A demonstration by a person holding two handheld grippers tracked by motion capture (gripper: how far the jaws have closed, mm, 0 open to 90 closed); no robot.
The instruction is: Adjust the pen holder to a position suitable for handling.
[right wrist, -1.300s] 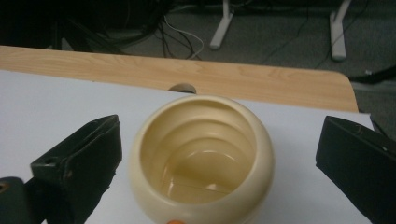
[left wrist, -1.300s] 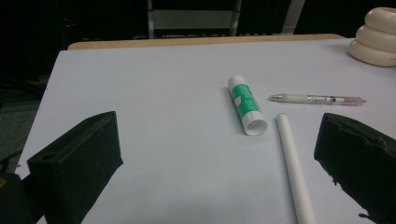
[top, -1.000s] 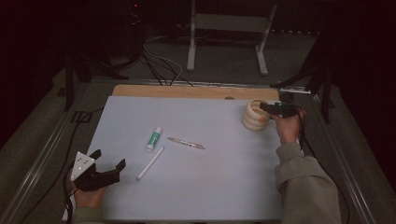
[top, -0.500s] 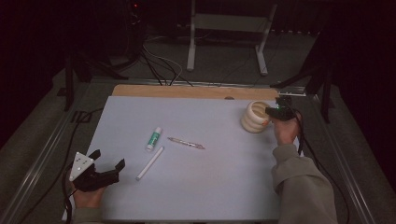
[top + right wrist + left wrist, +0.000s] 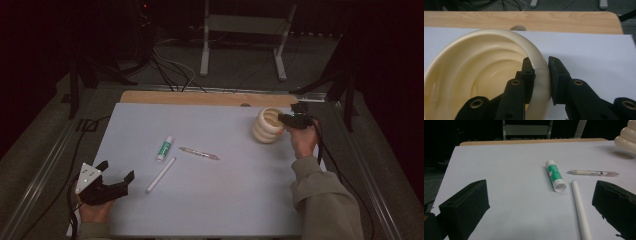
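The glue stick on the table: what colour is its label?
Green on a white tube, clearest in the left gripper view.

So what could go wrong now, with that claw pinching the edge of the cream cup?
The right gripper holds the ribbed cream cup by only one spot on its rounded rim, one jaw inside and one outside, so the cup might slip or tip if lifted. It also stands near the paper sheet's far right corner, so a push could slide it off. The open left gripper sits close to the white stick and could knock it rolling.
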